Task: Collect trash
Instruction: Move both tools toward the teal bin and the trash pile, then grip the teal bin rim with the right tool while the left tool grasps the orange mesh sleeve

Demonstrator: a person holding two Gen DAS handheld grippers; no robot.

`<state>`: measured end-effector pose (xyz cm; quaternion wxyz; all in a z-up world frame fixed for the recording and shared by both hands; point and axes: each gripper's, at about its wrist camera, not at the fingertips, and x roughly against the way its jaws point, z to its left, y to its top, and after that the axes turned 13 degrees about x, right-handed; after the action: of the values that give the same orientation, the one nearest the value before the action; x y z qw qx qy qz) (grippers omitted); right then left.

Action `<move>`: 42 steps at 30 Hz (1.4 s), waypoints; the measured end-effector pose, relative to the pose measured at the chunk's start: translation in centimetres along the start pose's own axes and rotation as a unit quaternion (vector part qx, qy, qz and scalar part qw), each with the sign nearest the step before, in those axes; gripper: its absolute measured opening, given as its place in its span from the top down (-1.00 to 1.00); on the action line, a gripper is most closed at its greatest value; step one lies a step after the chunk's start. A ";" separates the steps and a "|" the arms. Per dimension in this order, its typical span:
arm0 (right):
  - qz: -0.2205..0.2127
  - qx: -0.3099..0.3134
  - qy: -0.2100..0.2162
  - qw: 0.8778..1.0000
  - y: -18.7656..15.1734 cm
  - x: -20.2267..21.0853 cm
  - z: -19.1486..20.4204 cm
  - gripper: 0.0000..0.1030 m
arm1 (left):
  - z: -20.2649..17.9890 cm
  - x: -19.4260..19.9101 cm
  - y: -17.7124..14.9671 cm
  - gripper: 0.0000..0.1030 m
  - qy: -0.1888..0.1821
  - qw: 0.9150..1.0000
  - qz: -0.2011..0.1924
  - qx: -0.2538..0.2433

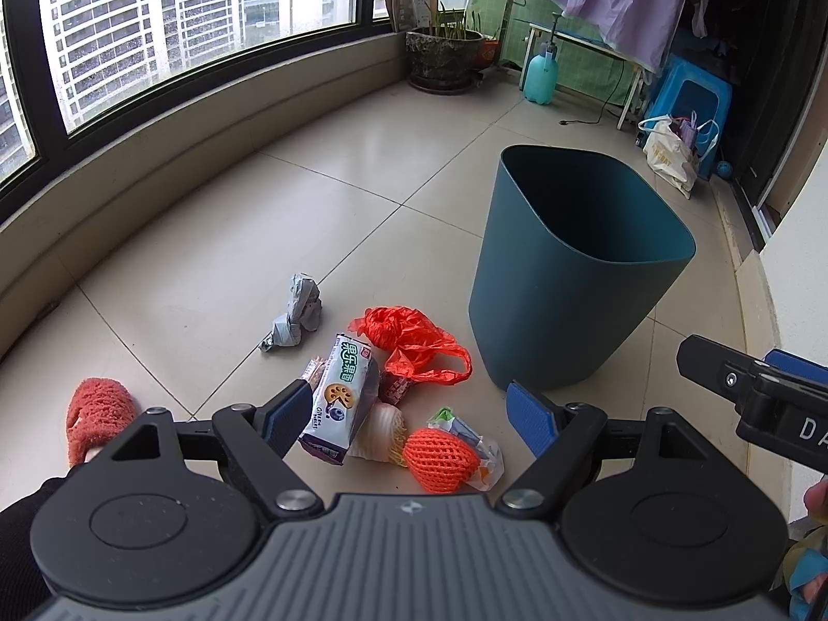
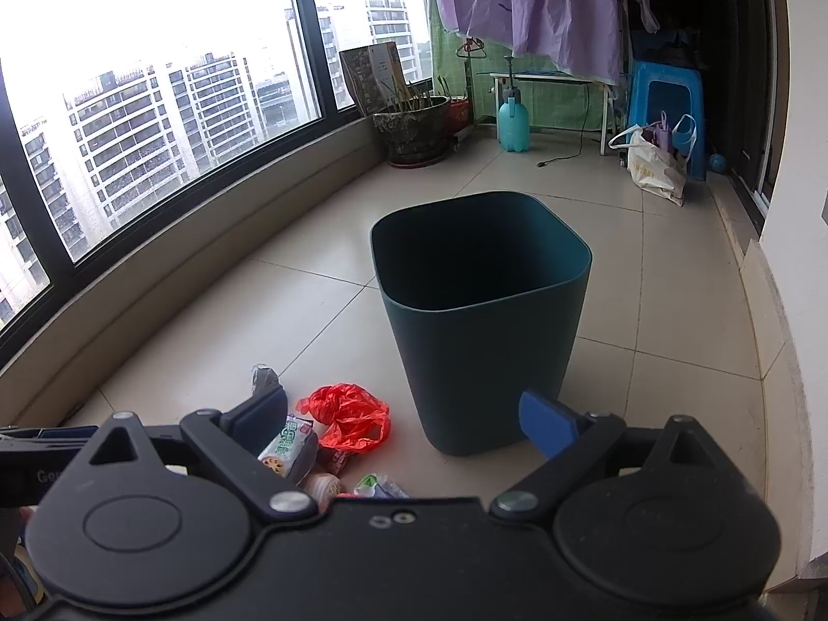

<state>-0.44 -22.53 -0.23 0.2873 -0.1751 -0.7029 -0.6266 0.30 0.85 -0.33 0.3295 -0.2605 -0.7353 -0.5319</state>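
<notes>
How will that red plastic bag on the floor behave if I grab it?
The red plastic bag looks thin and crumpled, so it is probably floppy and very light. Its loose handle loop may trail or snag neighbouring wrappers. Probably compresses under the left gripper.

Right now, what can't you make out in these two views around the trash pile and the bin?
- Bin floor: both views, hidden by its own walls and dark interior.
- White foam net: left wrist view, mostly covered by the biscuit packet.
- Orange foam net: right wrist view, hidden behind the right gripper body.
- Crumpled grey wrapper: right wrist view, mostly behind a finger.
</notes>
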 end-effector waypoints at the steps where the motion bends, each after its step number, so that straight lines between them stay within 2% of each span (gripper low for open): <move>1: 0.000 0.000 0.000 1.000 0.0 0.0 0.0 -0.87 | 0.0 0.0 0.0 -0.59 0.000 1.000 -0.001 0.000; 22: 0.003 0.013 0.005 1.000 0.6 0.3 0.3 -0.86 | 0.1 0.0 0.0 -0.59 -0.001 1.000 0.001 0.002; 28: -0.005 0.057 0.010 0.998 5.3 0.9 -1.1 -0.86 | 0.0 0.4 1.1 -0.59 -0.005 1.000 0.000 0.010; 33: 0.008 0.119 0.012 0.993 10.0 -0.2 -3.5 -0.86 | -0.5 1.0 2.9 -0.59 -0.007 1.000 -0.009 0.009; 38: 0.022 0.118 0.004 0.993 13.5 -3.2 -6.9 -0.85 | -1.1 0.3 4.9 -0.59 -0.009 1.000 -0.009 0.029; 42: 0.032 0.114 -0.012 0.993 14.4 -6.4 -9.2 -0.84 | -1.8 -1.3 5.5 -0.59 0.005 1.000 -0.004 0.018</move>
<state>14.92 -28.64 7.51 0.3170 -0.1716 -0.7671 -0.5306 5.56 0.73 2.39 0.3355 -0.2490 -0.7439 -0.5216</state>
